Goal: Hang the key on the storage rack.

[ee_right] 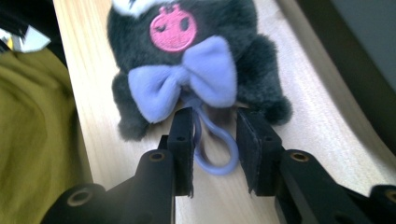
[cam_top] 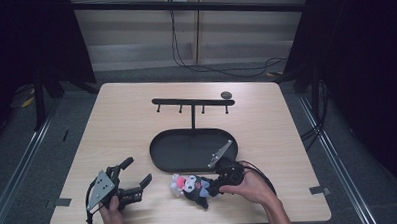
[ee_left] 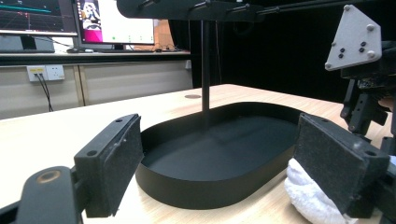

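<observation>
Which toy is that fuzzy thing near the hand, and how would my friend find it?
Start at the wooden table and find the black oval tray with the hook stand. Just in front of it, at the near edge, lies the plush toy, beside the right gripper. It is dark and furry, with a pink face patch, a lilac bow and a lilac loop between the jaws.

table: light wood | on it: black oval tray with hook stand; plush toy; small dark disc, perhaps a cap

1 plush toy, 1 tray, 2 grippers.
</observation>
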The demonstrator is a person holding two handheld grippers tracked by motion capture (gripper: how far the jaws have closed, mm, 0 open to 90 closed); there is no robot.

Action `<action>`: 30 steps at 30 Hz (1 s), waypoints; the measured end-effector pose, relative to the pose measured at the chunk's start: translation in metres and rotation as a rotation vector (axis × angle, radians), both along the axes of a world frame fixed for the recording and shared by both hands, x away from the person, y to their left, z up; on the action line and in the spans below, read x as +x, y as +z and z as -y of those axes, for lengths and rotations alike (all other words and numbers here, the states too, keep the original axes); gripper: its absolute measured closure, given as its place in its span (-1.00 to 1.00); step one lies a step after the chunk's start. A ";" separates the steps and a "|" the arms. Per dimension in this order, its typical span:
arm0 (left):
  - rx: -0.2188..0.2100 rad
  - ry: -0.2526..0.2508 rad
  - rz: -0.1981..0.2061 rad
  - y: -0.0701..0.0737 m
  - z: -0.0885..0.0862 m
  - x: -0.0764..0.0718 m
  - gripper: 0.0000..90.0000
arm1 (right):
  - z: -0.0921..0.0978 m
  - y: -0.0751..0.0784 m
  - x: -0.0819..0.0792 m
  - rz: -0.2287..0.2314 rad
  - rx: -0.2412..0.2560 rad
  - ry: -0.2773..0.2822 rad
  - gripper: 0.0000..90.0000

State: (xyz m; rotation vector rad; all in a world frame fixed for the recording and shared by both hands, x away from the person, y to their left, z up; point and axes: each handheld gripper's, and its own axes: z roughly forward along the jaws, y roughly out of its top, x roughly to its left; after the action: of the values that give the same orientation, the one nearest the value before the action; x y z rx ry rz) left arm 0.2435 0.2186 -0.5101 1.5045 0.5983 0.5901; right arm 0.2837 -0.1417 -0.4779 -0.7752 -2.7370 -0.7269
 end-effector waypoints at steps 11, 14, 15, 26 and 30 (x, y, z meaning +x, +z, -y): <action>0.001 0.000 -0.001 0.000 0.000 0.000 -0.66 | -0.005 0.002 -0.001 -0.005 -0.023 0.047 0.92; 0.001 0.000 -0.001 0.000 0.000 0.000 -0.66 | -0.004 0.006 -0.002 -0.002 -0.016 0.066 0.92; 0.001 0.000 -0.001 0.000 0.000 0.000 -0.66 | -0.004 0.008 -0.002 -0.001 -0.011 0.063 0.92; 0.001 0.000 -0.001 0.000 0.000 0.000 -0.66 | 0.003 0.014 0.000 -0.076 0.024 0.086 0.95; 0.001 0.000 -0.001 0.000 0.000 0.000 -0.66 | 0.003 0.009 0.001 -0.087 0.015 0.070 0.86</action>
State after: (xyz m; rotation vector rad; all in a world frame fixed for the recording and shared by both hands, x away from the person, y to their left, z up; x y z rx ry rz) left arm 0.2434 0.2186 -0.5101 1.5054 0.5991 0.5898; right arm 0.2847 -0.1445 -0.4693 -0.6868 -2.6634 -0.6826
